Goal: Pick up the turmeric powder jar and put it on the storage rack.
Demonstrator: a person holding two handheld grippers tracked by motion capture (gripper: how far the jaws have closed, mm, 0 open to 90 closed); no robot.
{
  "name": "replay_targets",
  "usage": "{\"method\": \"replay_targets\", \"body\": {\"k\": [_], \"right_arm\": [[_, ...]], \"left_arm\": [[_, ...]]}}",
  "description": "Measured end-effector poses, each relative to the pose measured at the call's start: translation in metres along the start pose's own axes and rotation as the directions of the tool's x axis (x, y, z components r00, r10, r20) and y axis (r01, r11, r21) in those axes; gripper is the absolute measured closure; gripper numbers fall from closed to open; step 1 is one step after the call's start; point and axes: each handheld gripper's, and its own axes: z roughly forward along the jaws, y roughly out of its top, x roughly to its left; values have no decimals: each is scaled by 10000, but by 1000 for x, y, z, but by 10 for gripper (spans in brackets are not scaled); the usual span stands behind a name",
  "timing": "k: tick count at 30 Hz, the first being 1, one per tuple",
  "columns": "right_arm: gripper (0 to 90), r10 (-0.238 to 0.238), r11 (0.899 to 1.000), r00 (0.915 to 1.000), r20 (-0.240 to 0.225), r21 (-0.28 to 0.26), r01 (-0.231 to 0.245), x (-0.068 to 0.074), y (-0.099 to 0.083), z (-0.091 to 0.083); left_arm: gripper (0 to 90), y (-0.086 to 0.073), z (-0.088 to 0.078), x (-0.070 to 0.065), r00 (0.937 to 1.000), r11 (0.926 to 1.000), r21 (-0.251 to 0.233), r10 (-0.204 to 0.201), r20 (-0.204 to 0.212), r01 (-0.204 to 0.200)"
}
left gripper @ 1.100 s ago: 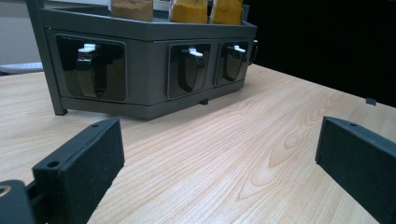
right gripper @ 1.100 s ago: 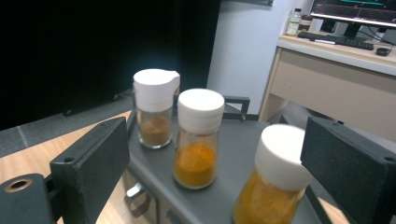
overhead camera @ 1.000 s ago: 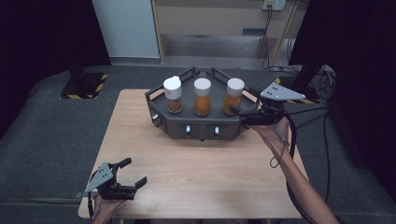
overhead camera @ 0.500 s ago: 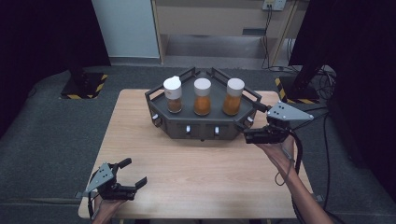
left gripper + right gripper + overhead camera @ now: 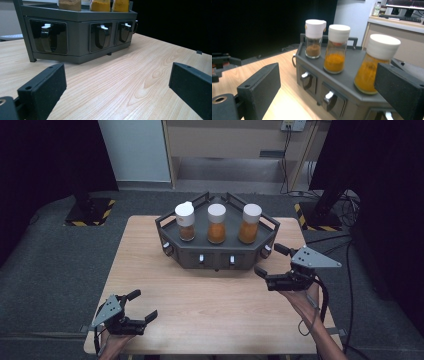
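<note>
Hovering beside the grey rack at mid-bench, the right gripper has fingers spread, empty; three spice jars stand on the rack, apparently untouched; left gripper rests near the bench edge, fingers spread

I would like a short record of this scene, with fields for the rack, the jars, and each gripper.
rack: dark grey rack at the far middle of the wooden table, with small handles on its front faces
jars: three white-capped jars on the rack; left jar holds brown powder, middle jar and right jar hold orange powder
left gripper: near the table's front left corner, jaws open, nothing between them
right gripper: by the rack's right front corner, jaws open, nothing between them
</note>
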Motion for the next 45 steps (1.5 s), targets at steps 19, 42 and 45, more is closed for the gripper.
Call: {"method": "replay_targets", "body": {"k": [19, 42, 45], "right_arm": [[69, 219, 9991, 9958, 893, 329, -249, 15, -48, -42], [75, 610, 9959, 9833, 1713, 560, -716, 26, -111, -68], [75, 660, 9955, 9818, 1779, 550, -769, 26, -116, -67]], "left_arm": [[0, 0, 0, 0, 10000, 10000, 10, -41, -34, 41], [0, 0, 0, -1, 10000, 10000, 58, -22, -54, 22], [0, 0, 0, 0, 10000, 10000, 40, -32, -59, 33]]}}
